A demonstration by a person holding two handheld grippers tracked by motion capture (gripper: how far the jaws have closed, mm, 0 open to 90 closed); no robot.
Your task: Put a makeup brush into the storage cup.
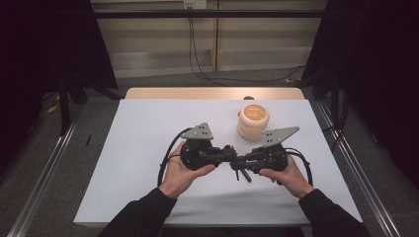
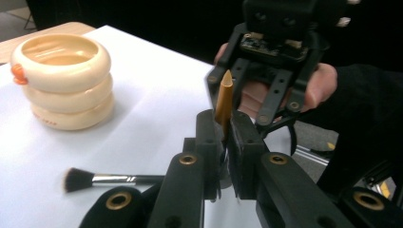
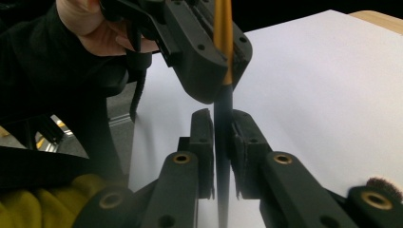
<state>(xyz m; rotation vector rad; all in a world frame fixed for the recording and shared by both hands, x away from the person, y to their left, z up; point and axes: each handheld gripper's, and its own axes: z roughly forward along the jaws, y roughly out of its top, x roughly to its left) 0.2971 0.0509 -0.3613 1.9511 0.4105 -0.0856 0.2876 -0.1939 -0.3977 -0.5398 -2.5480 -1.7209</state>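
Your left hand-held gripper [image 1: 226, 150] and right hand-held gripper [image 1: 239, 161] meet nose to nose over the middle of the white bench [image 1: 143, 148], each cradled in a hand, black sleeves coming in from the near edge. Left hand-held gripper [image 2: 222, 137]: pads pressed together on a slim brush [image 2: 224, 102], pinching it at the join of its gold and dark sections, with the pointed gold end sticking up past the pads in the left gripper view. Right hand-held gripper [image 3: 222, 124]: drawn in tight on the dark stretch of the same brush [image 3: 223, 57], just below the left one's grip, pads against it on both sides; no earlier look to compare. So the brush sits between the two grippers, held off the bench surface, running from one set of pads to the other. A second brush [image 2: 102, 179], soft dark bristles and silver collar, lies flat on the bench just beside the left gripper. A cream holder [image 1: 253, 121] shaped like three stacked rings stands upright farther back on the bench, apart from both grippers, mouth open, with a small orange knob [image 2: 17, 74] on its side.
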